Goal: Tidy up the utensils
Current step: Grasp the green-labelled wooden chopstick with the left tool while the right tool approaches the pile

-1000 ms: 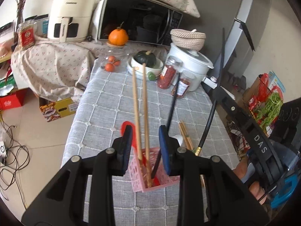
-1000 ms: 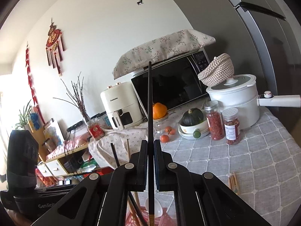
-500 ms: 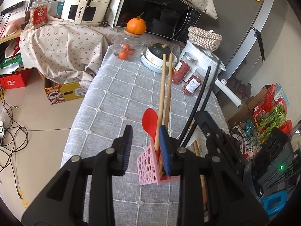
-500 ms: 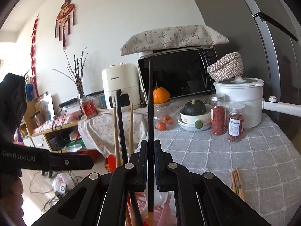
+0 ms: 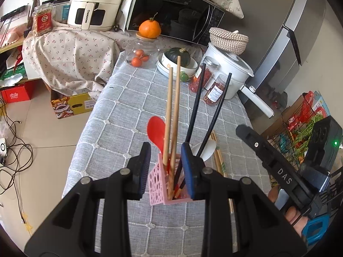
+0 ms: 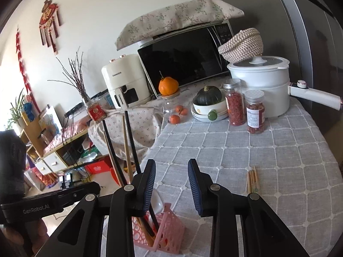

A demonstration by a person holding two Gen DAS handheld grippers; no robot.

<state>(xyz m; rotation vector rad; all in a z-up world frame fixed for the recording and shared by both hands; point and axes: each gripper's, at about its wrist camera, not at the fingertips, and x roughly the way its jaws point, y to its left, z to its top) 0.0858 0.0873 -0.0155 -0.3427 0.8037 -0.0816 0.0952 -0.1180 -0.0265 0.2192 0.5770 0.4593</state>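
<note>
A pink perforated holder (image 5: pixel 159 186) stands on the grey checked tablecloth, also in the right wrist view (image 6: pixel 169 233). It holds two wooden chopsticks (image 5: pixel 173 115), two black chopsticks (image 5: pixel 196 107) and a red spoon (image 5: pixel 156 131). My left gripper (image 5: pixel 166 171) is shut on the holder's sides. My right gripper (image 6: pixel 171 184) is open and empty, just above the holder. More wooden chopsticks (image 6: pixel 251 178) lie on the cloth to the right. A white spoon (image 5: pixel 205 150) lies behind the holder.
At the back of the table stand a white pot (image 6: pixel 263 90), two red-filled jars (image 6: pixel 255 111), a bowl with a green squash (image 6: pixel 208 100) and a glass jar with tomatoes (image 5: pixel 139 53). A microwave (image 5: pixel 175 15) and an air fryer (image 5: pixel 96 4) sit behind. The table's left edge drops to the floor.
My right gripper has let go of the black chopstick, which now stands in the holder, and has opened and tilted. The left gripper still grips the holder.
</note>
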